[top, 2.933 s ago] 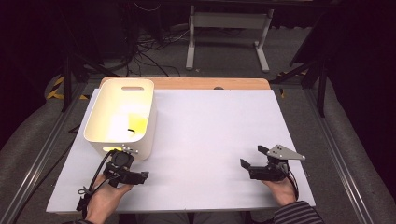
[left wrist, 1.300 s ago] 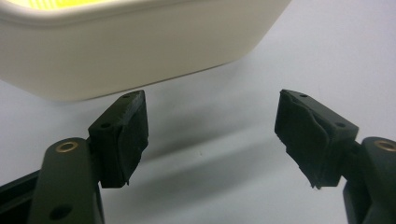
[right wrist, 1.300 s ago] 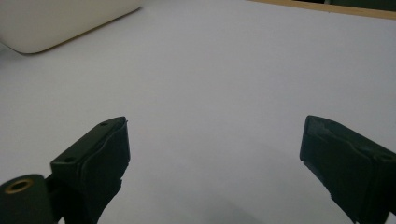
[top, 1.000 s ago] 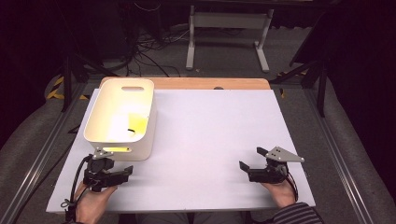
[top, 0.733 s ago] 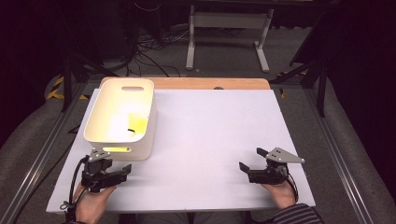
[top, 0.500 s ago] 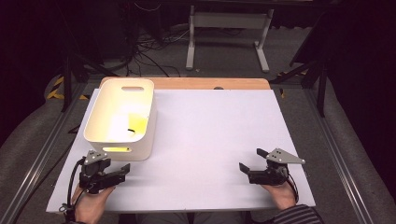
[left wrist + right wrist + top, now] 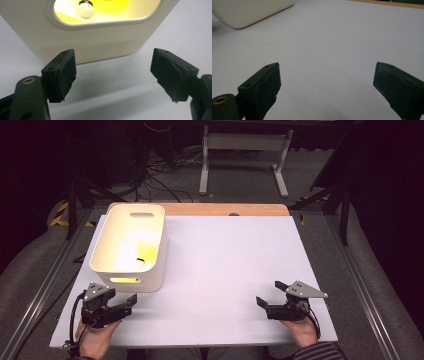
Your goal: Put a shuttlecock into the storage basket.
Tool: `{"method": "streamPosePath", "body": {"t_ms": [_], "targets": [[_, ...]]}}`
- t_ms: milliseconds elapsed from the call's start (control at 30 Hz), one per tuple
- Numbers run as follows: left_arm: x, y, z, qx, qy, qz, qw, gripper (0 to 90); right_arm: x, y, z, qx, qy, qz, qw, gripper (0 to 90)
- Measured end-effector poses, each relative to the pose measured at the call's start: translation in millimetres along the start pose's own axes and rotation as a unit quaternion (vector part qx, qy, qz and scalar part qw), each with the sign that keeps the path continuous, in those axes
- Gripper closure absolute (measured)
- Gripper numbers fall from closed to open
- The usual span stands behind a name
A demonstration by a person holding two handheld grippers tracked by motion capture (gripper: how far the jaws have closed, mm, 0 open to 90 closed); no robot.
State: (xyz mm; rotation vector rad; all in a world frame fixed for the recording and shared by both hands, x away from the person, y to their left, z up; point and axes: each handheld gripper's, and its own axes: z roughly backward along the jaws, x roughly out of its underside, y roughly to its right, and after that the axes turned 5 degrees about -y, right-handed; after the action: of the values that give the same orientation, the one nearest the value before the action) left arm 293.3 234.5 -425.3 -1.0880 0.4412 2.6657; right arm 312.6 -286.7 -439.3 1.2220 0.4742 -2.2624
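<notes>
Shifted since the earliest frame: left gripper (image 7: 131, 300), drawn back from the bin's near wall toward the table's near-left corner; right gripper (image 7: 261, 303) practically unmoved at the near-right. Left gripper: jaws spread wide, nothing between them, resting low on the white table (image 7: 225, 270), aimed at the bin; in the left gripper view its open jaws (image 7: 112, 75) frame the near wall and handle slot. Right gripper: jaws likewise parted and empty, well apart from every object, bare table ahead (image 7: 325, 82). Bin (image 7: 150, 275): cream plastic, upright, at the left edge of the table, its far end nearer the back. Contents: a yellow item (image 7: 136, 251) on the floor of the bin, and a small white ball-like piece (image 7: 85, 11) seen through the slot; exact nature of either cannot be told. Progress, as judged: things lie inside the bin, nothing lies loose on the table, both tools idle near the front edge; the work appears finished or at rest, with no remaining step evident.
</notes>
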Motion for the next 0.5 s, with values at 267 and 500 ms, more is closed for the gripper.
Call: {"method": "streamPosePath", "body": {"t_ms": [267,500], "targets": [[2.4,-1.2,3.6,0.014,0.025,0.003,0.9996,17.2,0.5,0.1,1.2,0.001,0.002,-0.002,1.0,7.9],[4.0,-1.0,6.8,0.021,0.046,0.004,0.9987,15.8,0.7,0.2,1.9,0.0,0.005,-0.004,1.0,7.9]]}}
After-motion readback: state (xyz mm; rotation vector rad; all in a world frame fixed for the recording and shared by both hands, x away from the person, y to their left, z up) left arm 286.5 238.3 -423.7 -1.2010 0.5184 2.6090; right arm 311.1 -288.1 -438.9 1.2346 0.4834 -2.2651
